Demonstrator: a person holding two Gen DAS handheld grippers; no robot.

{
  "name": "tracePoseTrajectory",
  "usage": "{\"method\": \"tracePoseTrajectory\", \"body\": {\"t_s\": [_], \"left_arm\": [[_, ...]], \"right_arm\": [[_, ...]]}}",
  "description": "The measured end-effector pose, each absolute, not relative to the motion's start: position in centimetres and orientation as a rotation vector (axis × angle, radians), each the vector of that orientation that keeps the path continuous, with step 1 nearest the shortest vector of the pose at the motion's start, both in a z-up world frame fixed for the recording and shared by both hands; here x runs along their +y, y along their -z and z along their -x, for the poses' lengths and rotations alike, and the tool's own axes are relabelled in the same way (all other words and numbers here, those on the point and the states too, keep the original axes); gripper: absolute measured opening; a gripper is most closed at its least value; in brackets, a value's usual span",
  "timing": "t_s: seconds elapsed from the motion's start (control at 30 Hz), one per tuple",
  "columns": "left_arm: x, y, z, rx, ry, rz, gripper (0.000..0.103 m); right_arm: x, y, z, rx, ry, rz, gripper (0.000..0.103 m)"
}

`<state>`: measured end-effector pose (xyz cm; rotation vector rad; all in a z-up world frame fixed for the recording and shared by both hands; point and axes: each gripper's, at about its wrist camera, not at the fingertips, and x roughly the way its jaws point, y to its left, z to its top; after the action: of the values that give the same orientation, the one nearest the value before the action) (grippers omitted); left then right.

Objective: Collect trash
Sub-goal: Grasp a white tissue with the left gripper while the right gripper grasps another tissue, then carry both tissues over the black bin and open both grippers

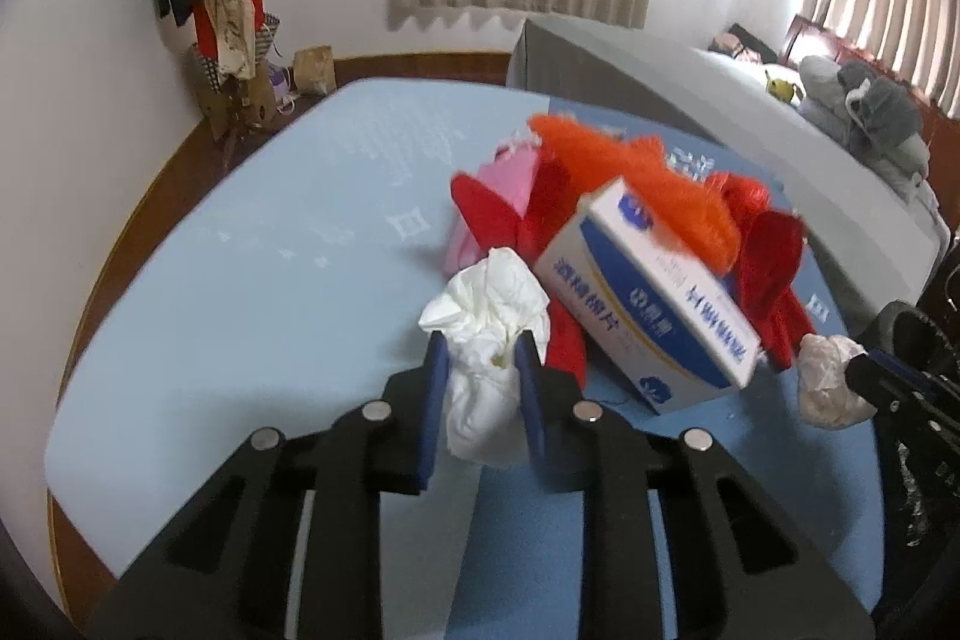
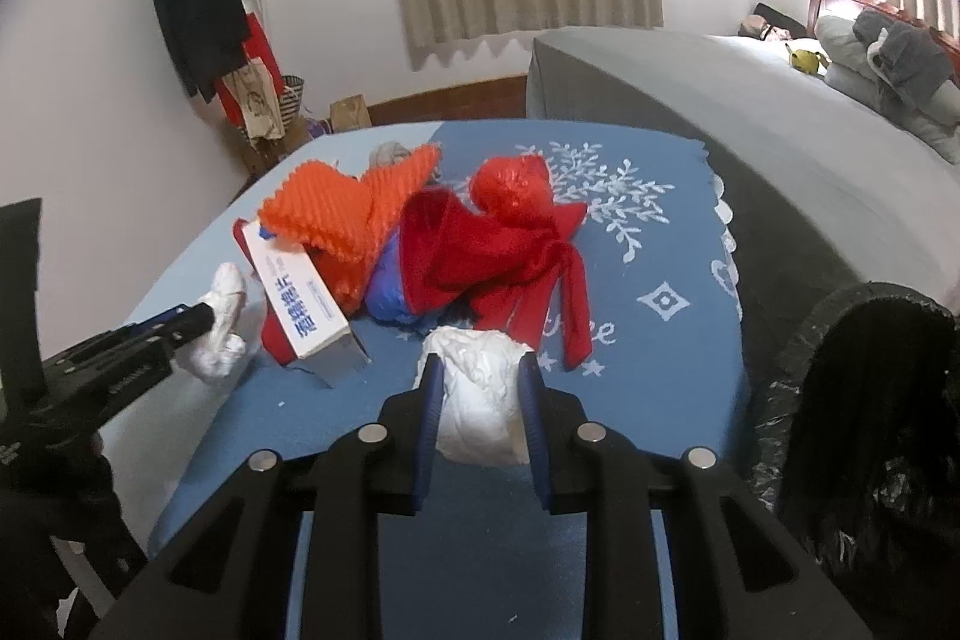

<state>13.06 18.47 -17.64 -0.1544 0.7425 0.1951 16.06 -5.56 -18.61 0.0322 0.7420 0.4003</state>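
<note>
Crumpled tissue (image 1: 489,358) beside Chinese-lettered box (image 1: 651,304)

Left gripper (image 1: 480,364) fingers (image 1: 437,370) pinch crumpled white tissue (image 1: 489,334) — beside blue-white box (image 1: 651,307).

Matt, creased paper is being shown by the crumpled tissue (image 1: 492,334). Smooth, lightly glossy printed card is being shown by the white-and-blue box (image 1: 648,304). At its 12 o'clock, ribbed fuzzy orange cloth (image 2: 354,214) is being seen; at its 3 o'clock, crinkled glossy black bin liner (image 2: 840,376).
</note>
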Motion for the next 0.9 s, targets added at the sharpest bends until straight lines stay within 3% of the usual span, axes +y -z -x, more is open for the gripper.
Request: {"method": "tracePoseTrajectory", "body": {"t_s": [0.5, 0.9], "left_arm": [[13.7, 11.9, -10.9, 0.641, -0.102, 0.111, 0.021], [6.0, 11.1, -11.9, 0.627, 0.083, 0.078, 0.021]], "right_arm": [[-9.1, 15.2, -14.1, 0.665, -0.346, -0.079, 0.026], [-15.2, 13.8, -12.9, 0.631, -0.229, -0.123, 0.026]]}}
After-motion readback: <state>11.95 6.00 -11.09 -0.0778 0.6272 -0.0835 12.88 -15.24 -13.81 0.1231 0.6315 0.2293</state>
